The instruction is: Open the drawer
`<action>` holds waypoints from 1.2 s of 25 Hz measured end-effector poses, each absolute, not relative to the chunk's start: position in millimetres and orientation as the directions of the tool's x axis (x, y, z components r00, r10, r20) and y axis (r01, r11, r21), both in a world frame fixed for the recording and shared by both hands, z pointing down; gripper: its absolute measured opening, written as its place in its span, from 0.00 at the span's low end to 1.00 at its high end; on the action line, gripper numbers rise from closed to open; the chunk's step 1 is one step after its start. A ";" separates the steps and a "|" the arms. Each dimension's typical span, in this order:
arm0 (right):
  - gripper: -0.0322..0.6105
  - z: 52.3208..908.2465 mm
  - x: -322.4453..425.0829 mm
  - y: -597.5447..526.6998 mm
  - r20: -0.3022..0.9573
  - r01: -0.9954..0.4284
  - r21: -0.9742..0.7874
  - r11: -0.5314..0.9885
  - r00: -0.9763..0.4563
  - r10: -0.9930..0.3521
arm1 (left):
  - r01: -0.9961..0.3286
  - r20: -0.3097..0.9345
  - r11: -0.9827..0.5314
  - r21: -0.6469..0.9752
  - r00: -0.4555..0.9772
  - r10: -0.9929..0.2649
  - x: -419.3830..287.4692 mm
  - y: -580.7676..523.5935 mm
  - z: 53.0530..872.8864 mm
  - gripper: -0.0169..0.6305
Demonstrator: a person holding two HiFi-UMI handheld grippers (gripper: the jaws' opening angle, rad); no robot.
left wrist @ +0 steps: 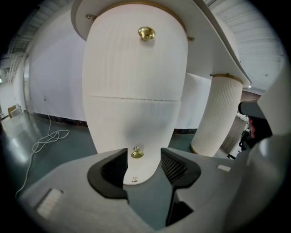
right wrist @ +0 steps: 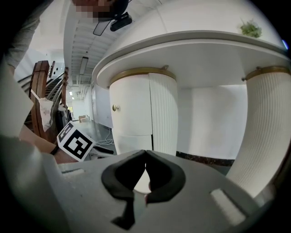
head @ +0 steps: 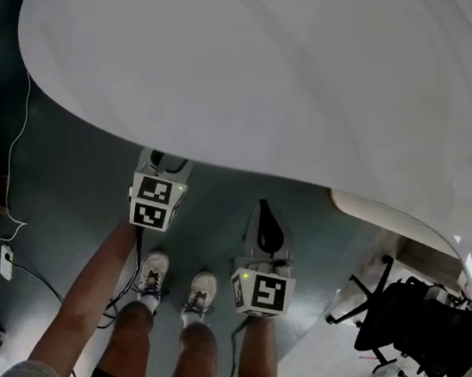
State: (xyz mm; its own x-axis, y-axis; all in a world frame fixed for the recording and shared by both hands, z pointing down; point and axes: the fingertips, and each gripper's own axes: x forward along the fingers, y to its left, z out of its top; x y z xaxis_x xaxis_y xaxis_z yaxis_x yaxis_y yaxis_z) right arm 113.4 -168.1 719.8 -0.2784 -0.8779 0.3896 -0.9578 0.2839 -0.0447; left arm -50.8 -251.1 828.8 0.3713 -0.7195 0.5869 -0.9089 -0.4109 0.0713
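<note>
Brass knob of lower drawer: we see it untouched between parted jaws of left gripper | right gripper: jaws together

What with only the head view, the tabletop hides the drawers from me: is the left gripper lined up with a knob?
Observer: Yes. In the left gripper view, the lower knob shows in the gap between the open jaws of the left gripper, untouched.
Operator: Is either drawer out?
Observer: No. The lower drawer and upper drawer both look flush.
Operator: And the right gripper?
Observer: The right gripper is shut, with nothing between its jaws.
</note>
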 end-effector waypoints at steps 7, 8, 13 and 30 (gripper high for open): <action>0.05 721.2 123.9 -166.7 0.397 -0.963 -0.050 0.266 -0.263 -0.879 | -0.914 0.615 -0.403 0.039 0.340 -0.711 -49.2 -271.4 844.9 0.37; 0.05 721.2 125.0 -167.8 0.395 -0.964 -0.051 0.262 -0.260 -0.881 | -0.915 0.621 -0.402 0.040 0.338 -0.707 -49.5 -272.8 847.7 0.37; 0.05 723.2 131.0 -176.5 0.376 -0.965 -0.048 0.258 -0.257 -0.890 | -0.915 0.640 -0.402 0.037 0.331 -0.694 -48.8 -279.2 857.0 0.36; 0.05 727.0 136.9 -168.8 0.405 -0.968 -0.046 0.247 -0.244 -0.881 | -0.920 0.640 -0.389 0.046 0.326 -0.696 -57.3 -267.2 865.5 0.20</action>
State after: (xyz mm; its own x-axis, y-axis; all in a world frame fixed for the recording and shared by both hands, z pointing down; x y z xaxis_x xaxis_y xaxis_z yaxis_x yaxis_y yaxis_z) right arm 136.9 -168.8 727.0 -0.2440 -0.8812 0.4050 -0.9679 0.2470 -0.0456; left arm -57.3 -267.2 865.5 0.3259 -0.6960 0.6398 -0.9202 -0.3886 0.0460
